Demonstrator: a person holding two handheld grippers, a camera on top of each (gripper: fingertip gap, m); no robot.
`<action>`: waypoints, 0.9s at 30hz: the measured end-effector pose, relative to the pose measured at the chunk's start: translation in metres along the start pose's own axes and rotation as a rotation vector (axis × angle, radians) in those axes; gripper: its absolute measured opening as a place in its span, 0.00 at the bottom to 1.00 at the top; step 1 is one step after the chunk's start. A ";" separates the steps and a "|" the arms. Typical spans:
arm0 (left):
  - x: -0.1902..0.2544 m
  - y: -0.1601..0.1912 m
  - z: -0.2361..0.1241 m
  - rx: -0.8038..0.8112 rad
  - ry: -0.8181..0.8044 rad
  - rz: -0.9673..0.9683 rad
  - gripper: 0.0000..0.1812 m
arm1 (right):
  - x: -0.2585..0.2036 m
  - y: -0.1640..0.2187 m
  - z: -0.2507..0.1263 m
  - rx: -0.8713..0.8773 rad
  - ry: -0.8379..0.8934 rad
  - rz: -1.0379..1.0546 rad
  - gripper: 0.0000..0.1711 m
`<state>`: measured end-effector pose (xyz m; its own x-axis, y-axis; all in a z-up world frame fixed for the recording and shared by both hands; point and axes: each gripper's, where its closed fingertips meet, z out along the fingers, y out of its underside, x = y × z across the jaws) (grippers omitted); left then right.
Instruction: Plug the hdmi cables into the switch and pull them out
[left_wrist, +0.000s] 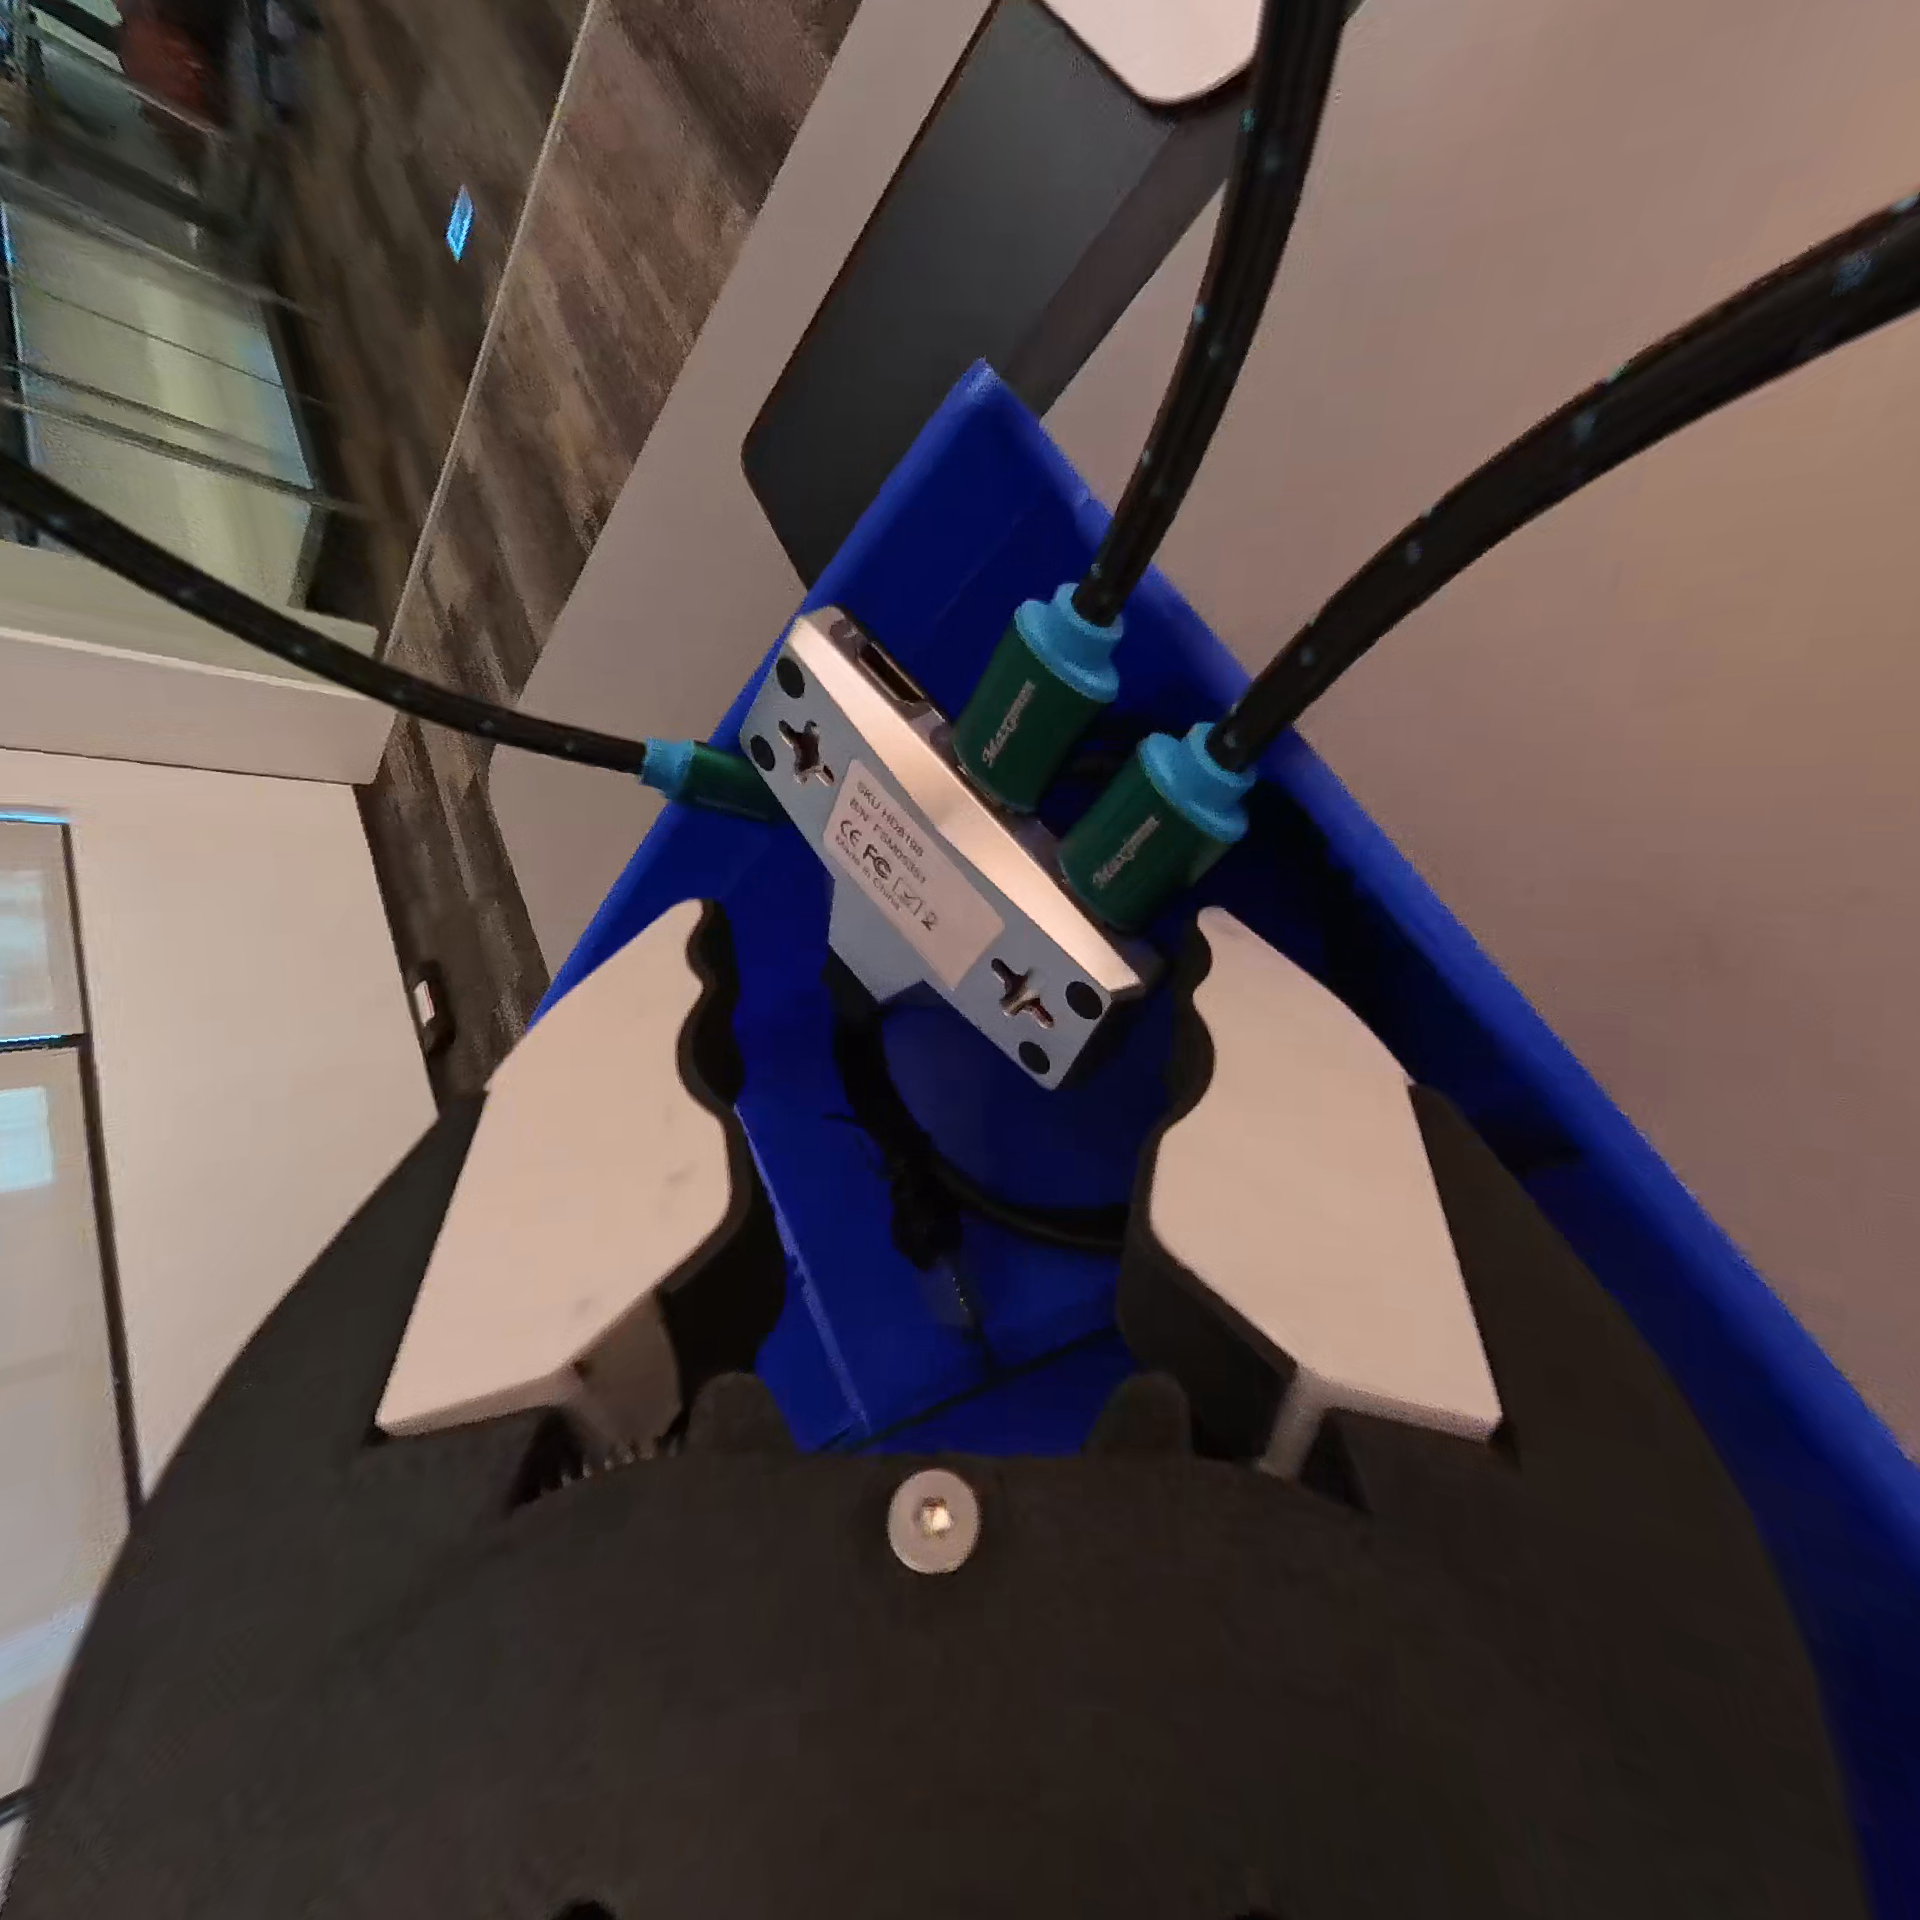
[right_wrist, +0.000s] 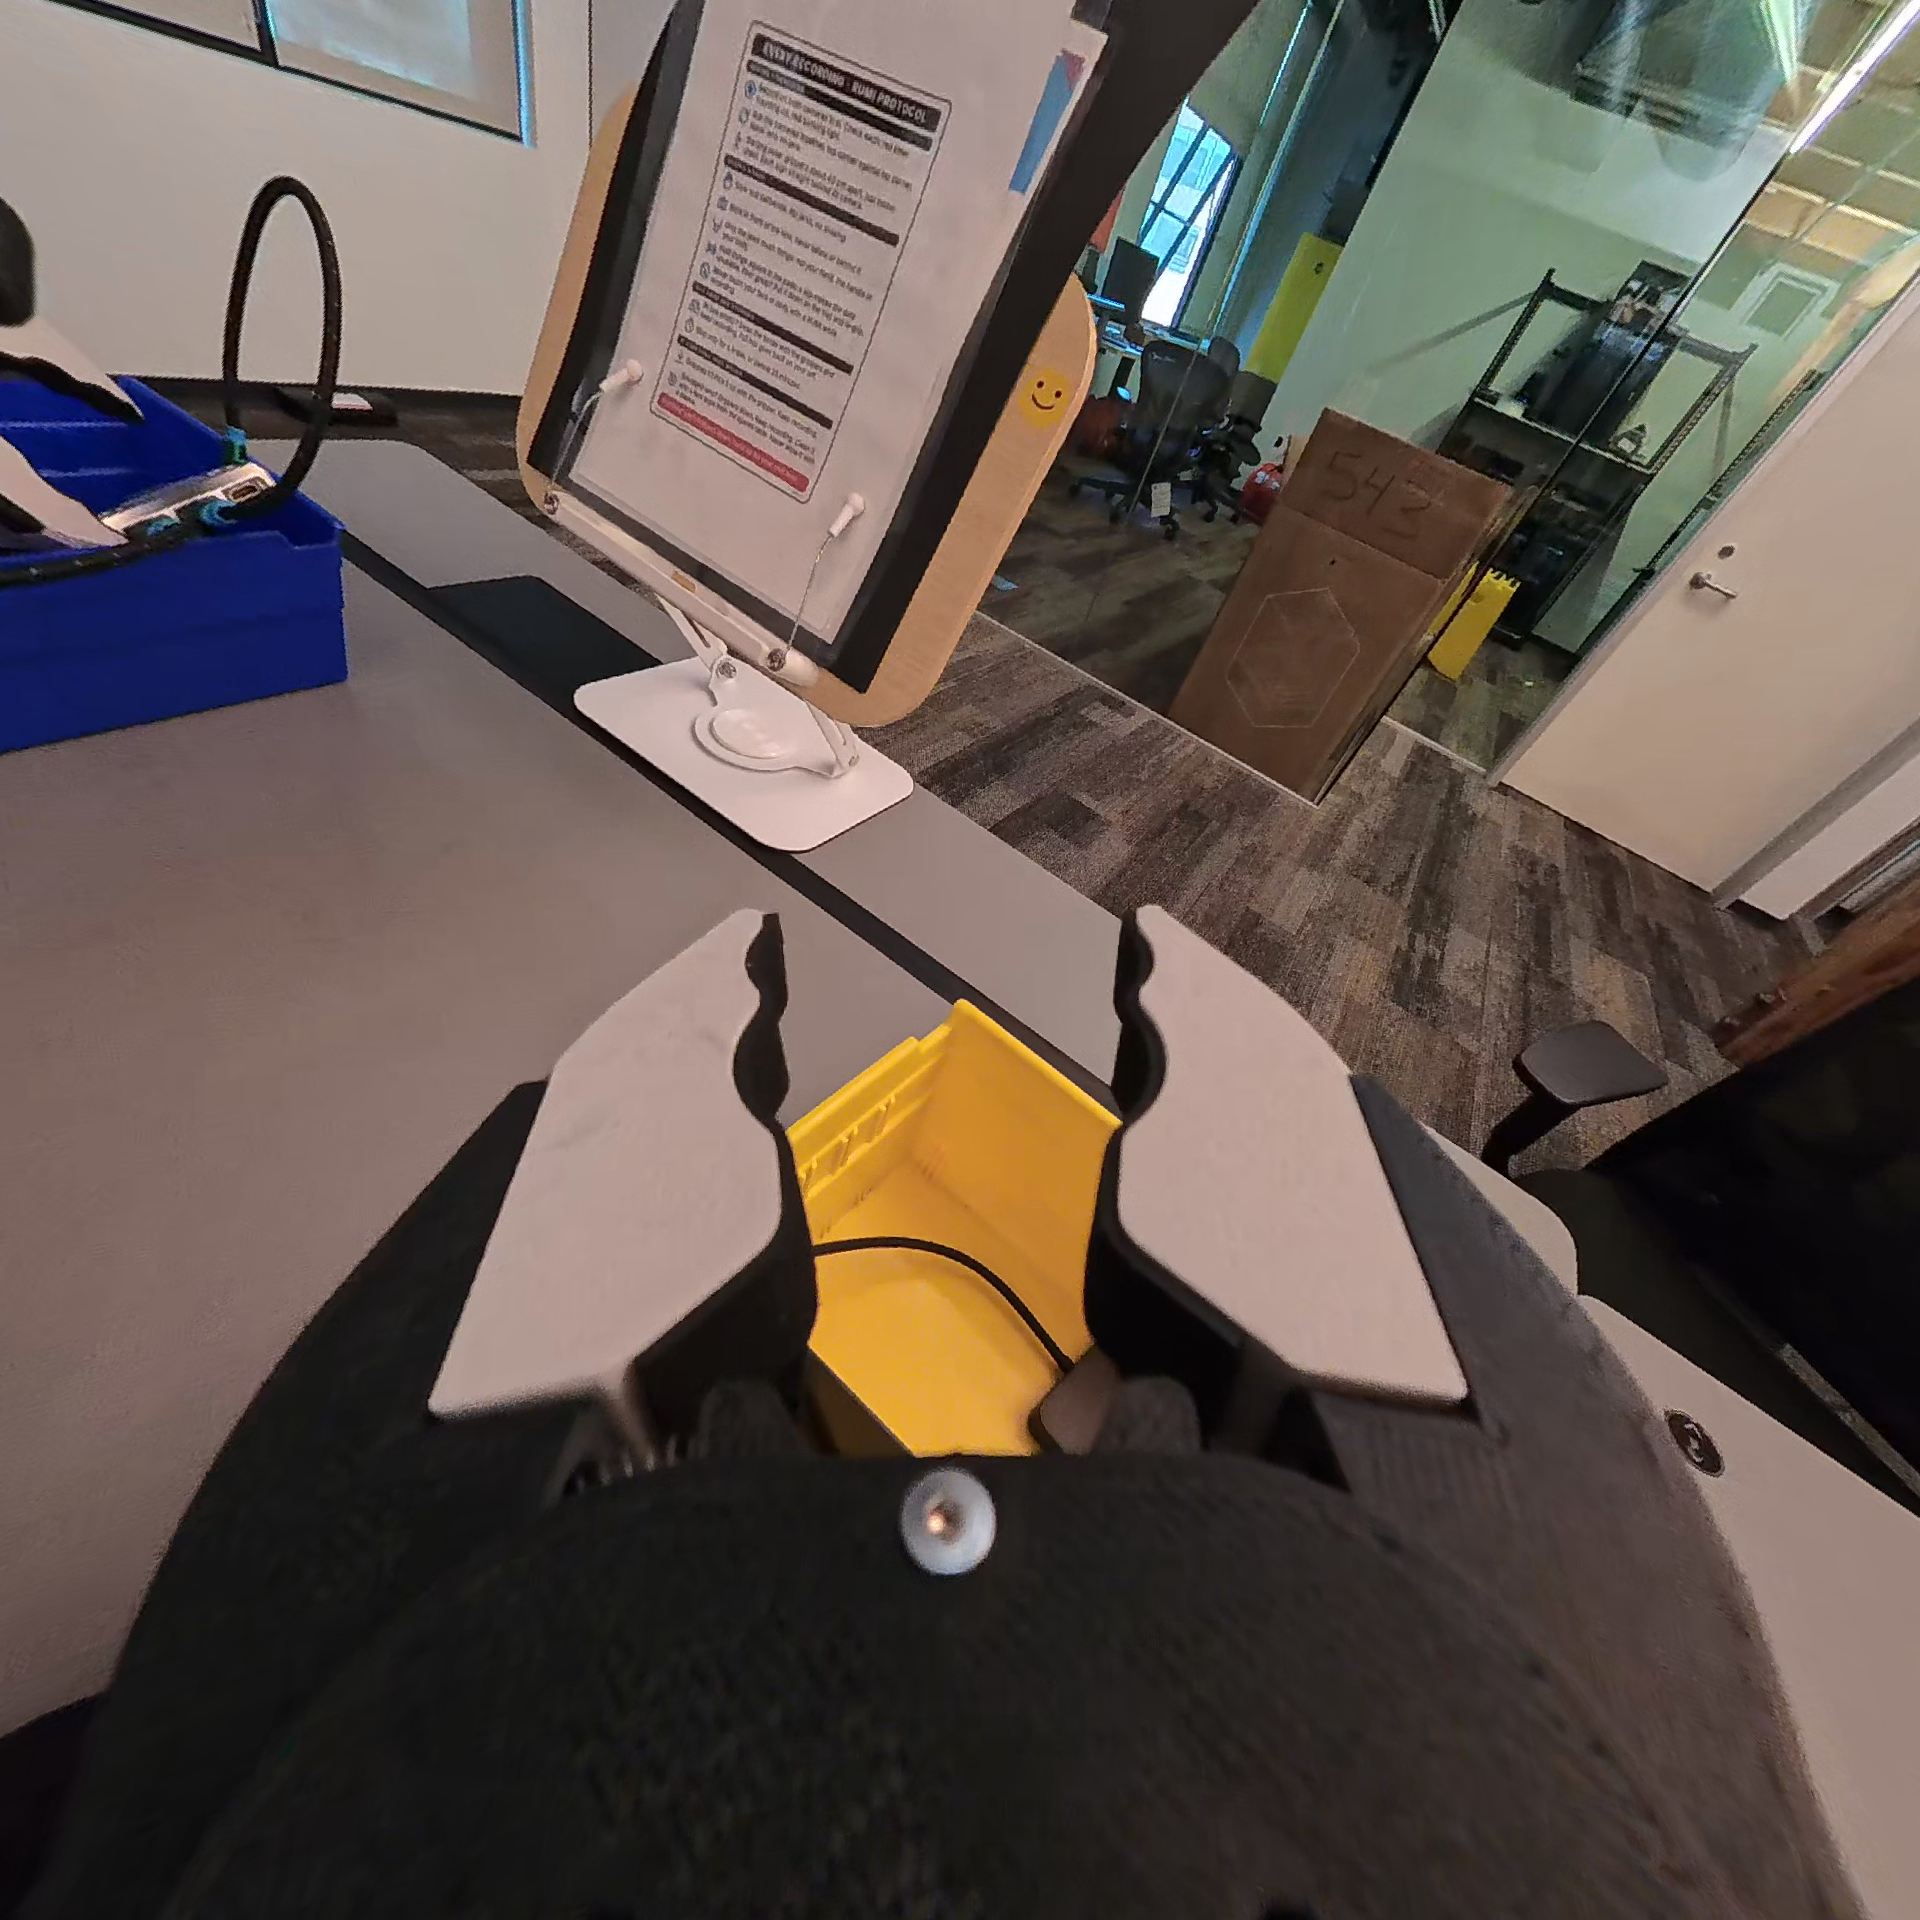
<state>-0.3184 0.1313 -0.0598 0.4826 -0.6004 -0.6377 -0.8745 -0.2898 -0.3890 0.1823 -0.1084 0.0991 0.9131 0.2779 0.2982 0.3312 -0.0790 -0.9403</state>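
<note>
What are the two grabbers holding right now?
Nothing. The left gripper is open just short of the switch, jaws not closed on it. The right gripper is open over a yellow bin.

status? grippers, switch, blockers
Left gripper open, over blue plastic bin. Right gripper open, empty, above yellow bin. Silver metal HDMI switch: three green-plug braided cables seated, one port free. Nothing blocking.

Left tongs (left_wrist: 951, 935) and right tongs (right_wrist: 948, 935) both gape empty.
</note>
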 end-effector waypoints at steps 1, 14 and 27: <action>0.001 0.000 0.001 -0.001 0.004 -0.003 0.44 | 0.000 0.000 0.000 -0.001 -0.002 -0.002 0.36; 0.005 0.006 0.001 -0.098 -0.017 0.050 0.39 | 0.002 0.009 0.002 -0.042 0.004 0.005 0.36; 0.002 0.007 0.000 -0.133 -0.070 0.080 0.19 | -0.001 0.006 0.003 -0.053 0.002 -0.021 0.36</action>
<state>-0.3238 0.1281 -0.0641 0.4096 -0.5738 -0.7092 -0.9066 -0.3423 -0.2467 0.1825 -0.1064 0.0923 0.9062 0.2781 0.3186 0.3628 -0.1241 -0.9236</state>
